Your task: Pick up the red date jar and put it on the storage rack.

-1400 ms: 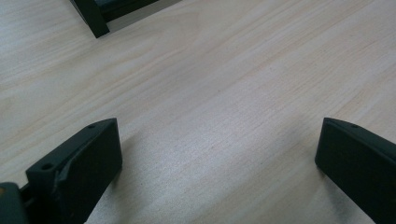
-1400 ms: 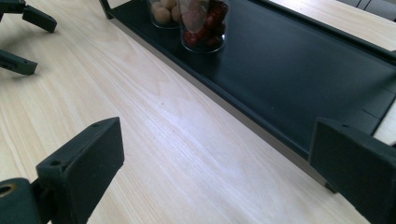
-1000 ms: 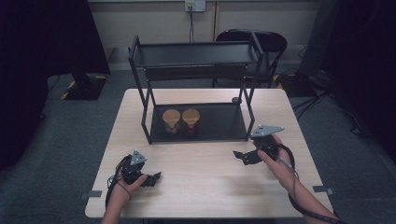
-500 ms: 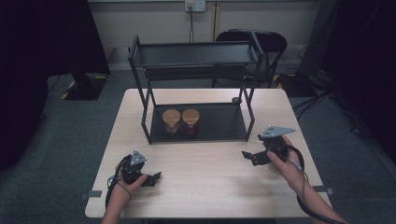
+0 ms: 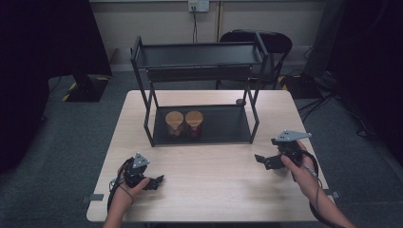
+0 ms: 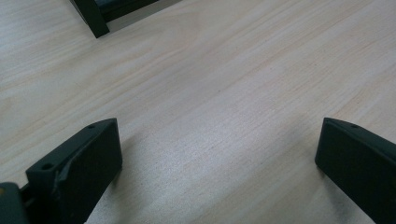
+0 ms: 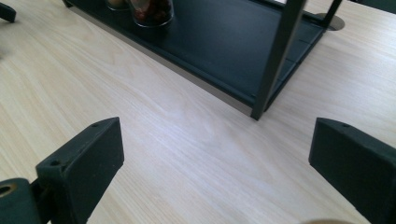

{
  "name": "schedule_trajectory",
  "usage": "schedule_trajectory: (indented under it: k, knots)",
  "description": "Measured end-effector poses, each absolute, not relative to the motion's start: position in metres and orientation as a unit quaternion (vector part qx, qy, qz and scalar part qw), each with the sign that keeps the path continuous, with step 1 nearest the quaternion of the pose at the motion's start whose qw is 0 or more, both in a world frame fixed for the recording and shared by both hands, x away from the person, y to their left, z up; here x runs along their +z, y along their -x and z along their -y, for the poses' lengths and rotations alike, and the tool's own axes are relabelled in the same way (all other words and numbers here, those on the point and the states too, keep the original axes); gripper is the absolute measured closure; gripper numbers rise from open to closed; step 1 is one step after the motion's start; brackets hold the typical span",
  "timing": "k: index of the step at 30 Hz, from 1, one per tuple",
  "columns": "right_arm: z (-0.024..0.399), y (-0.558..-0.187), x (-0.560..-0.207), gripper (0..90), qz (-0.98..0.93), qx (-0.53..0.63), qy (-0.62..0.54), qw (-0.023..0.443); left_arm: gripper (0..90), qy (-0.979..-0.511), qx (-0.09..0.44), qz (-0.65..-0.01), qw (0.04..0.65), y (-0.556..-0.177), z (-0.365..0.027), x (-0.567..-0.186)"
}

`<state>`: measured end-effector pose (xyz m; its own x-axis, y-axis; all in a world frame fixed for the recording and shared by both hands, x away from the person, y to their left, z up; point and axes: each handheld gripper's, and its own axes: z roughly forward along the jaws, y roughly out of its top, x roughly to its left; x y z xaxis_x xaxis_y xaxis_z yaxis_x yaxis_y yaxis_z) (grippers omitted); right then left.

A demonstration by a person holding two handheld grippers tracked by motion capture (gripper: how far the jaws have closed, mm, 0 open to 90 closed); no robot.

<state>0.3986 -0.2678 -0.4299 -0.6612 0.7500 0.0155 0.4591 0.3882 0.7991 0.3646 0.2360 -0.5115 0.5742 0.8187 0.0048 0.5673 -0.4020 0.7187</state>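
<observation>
A black two-tier metal rack [image 5: 199, 95] stands at the far middle of the wooden table [image 5: 214, 185], and two glass jars with round wooden lids sit side by side on the left half of its lower shelf: the left jar [image 5: 174, 122] and the right jar [image 5: 194, 121], which holds something dark red, perhaps dried fruit, though the view is too coarse to be sure. The left gripper [image 5: 157, 180] rests low on the table in front of the rack's left leg, jaws spread wide over bare wood. The right gripper [image 5: 260, 159] hangs in front of the rack's right front post [image 7: 275, 60], jaws likewise wide apart and empty, pointed toward the shelf. The jars are the likely target, and the risk lies in the approach: a reach from the right must pass that post and duck under the upper shelf, so a jaw could clip the frame, or nudge one jar into its neighbour because they stand so close together.
</observation>
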Motion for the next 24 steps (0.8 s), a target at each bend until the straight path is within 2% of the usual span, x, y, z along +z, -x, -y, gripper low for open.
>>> schedule_trajectory:
  k: [24]
  knots:
    - [0.307,-0.391,-0.442,2.2,-0.802,0.395,-0.397,0.206,0.1,-0.817,0.182,-0.424,0.345,-0.365,-0.236,-0.511]
